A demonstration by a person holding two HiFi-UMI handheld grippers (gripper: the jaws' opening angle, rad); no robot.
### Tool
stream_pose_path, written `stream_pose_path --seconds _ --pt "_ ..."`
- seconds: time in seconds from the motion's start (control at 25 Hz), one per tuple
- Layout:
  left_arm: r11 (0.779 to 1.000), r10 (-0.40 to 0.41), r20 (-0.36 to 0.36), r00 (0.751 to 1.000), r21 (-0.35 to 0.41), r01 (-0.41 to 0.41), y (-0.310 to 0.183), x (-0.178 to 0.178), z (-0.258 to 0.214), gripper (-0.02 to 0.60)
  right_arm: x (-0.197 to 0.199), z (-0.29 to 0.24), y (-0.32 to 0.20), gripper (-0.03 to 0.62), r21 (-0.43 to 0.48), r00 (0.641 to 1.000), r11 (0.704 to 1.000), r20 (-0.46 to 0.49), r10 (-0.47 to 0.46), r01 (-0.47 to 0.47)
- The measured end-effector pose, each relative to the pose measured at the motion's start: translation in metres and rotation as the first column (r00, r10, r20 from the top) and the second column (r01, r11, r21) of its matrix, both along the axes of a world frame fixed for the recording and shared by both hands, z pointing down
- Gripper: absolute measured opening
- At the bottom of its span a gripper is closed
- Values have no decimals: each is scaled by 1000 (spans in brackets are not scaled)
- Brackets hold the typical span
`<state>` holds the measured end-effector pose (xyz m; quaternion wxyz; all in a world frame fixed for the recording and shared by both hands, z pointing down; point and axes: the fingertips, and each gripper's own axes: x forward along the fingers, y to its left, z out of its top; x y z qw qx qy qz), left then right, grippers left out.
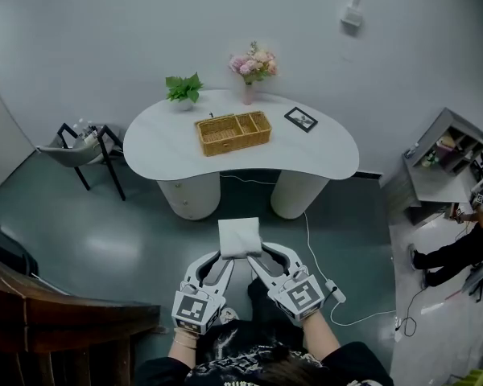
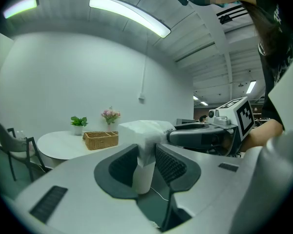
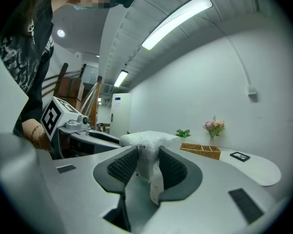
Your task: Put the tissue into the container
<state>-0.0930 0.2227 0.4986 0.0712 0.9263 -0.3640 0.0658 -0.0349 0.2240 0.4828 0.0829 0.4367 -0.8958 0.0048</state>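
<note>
Grey floor, white wall. One chair [image 1: 84, 145] stands left of one white kidney-shaped table [image 1: 322, 161]. On the table are one potted plant [image 1: 183, 89], one wicker container [image 1: 233, 133], apparently partitioned, one flower vase [image 1: 253, 71] and one picture frame [image 1: 301, 119]. One white, plastic-wrapped tissue pack [image 1: 239, 236] is held above the floor, short of the table. The left gripper [image 1: 219, 262] and right gripper [image 1: 259, 260] each clamp one end.

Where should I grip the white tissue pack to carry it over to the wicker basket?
Its near edge, one end each, coming from the person's side. The left gripper and right gripper are clamped on the tissue pack that way. It looks soft and flat, so two spread pinches likely keep it level on the way to the wicker basket.
</note>
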Motion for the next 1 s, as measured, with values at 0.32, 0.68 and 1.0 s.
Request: stream_pose_path --seconds 0.32,0.68,1.0 --pt "997 -83 10 996 -1 83 -57 14 9 129 15 10 -61 158 2 997 997 10 -72 72" --pt "988 -154 20 988 1 154 -142 51 1 127 51 0 -151 156 9 989 989 16 -147 147" --pt "973 -231 24 973 12 231 -209 90 -1 127 89 -4 -224 156 17 976 976 16 -215 215"
